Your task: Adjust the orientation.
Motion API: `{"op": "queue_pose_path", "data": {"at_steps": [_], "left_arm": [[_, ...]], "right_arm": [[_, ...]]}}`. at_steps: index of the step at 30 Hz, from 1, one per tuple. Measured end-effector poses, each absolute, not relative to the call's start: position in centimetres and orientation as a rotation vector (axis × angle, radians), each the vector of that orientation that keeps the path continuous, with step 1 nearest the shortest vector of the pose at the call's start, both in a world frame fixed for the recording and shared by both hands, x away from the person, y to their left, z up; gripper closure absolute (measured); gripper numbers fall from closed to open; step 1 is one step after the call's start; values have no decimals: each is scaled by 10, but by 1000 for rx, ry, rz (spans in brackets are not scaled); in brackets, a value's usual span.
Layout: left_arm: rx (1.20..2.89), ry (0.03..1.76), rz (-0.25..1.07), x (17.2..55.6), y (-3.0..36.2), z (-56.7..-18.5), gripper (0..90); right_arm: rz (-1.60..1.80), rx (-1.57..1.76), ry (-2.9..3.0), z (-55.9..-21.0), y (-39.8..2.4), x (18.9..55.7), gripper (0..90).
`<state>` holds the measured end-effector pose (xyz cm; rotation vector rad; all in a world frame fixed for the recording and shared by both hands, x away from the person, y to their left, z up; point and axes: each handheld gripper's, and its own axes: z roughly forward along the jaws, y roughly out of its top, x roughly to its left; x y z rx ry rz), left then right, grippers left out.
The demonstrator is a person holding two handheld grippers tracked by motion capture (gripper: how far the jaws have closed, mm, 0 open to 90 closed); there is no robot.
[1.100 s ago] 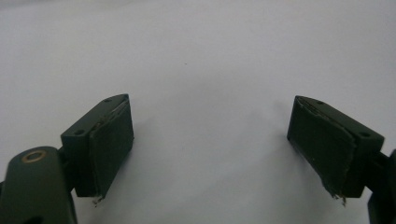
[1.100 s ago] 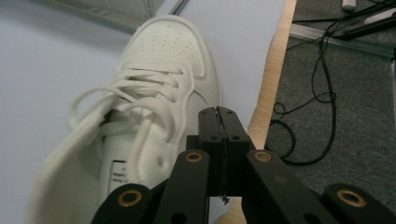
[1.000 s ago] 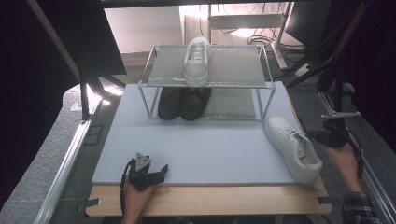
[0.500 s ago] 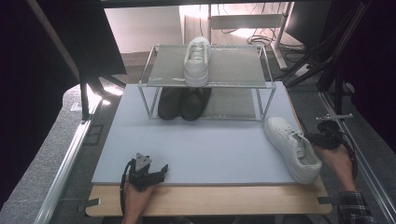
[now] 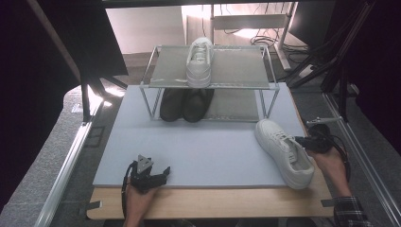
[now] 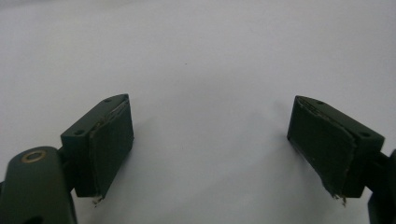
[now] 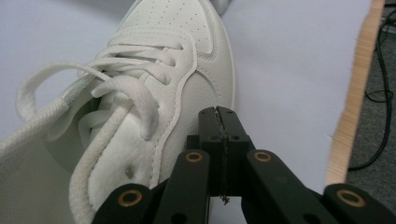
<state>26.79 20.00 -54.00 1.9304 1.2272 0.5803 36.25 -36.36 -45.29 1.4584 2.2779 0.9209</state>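
Edging in from the right since a second ago, the right gripper point(image 5: 299, 140) is now sitting against the outer side of the white shoe point(image 5: 283, 151), its jaws pressed flat together with nothing between them, as the right gripper view shows point(image 7: 219, 114). That shoe point(image 7: 140, 116) is lying on the grey mat point(image 5: 213, 146) just in front of the rack's point(image 5: 210, 80) right legs, toe pointing toward the rack. A second white shoe point(image 5: 199, 61) is resting on the rack's top shelf, and a dark pair point(image 5: 185, 104) is standing beneath it. Well left of the shoe, the left gripper point(image 5: 163, 171) is resting at the mat's near edge, jaws spread wide over bare mat point(image 6: 210, 140).
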Motion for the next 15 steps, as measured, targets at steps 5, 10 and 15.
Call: {"op": "queue_pose_path", "data": {"at_steps": [5, 10, 15], "left_arm": [[1931, 1227, 580, 268, 200, -540, 143], [1931, 1227, 581, 268, 200, -540, 143], [1931, 1227, 580, 268, 200, -540, 143]], "right_arm": [[929, 1439, 2300, -453, -350, 362, 899], [946, 1400, 2331, -454, -337, 360, 899], [958, 1380, 2357, -454, -325, 359, 899]]}}
